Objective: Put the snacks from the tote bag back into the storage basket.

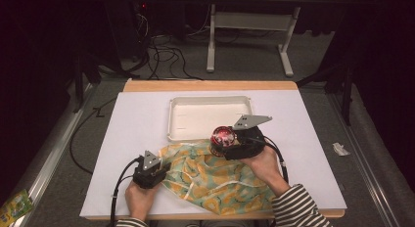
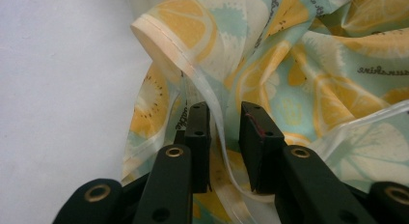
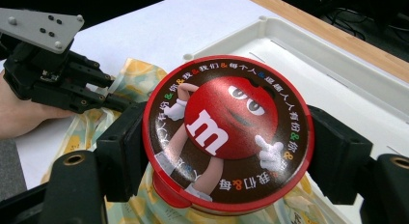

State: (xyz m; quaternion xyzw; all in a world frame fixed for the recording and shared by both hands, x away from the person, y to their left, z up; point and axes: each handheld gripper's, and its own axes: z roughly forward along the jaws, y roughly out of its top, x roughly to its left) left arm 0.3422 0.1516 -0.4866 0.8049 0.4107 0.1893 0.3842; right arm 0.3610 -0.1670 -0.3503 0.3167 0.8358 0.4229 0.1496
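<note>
Tin [image 3: 226, 137] in right claw [image 3: 226, 151]

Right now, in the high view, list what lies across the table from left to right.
left gripper → patterned bag → round red candy tin → right gripper, its jaws closed on the tin. The white tray lies behind, overlapping them in order.

Glossy tin [image 3: 227, 134], printed cloth bag [image 1: 215, 178]
</note>
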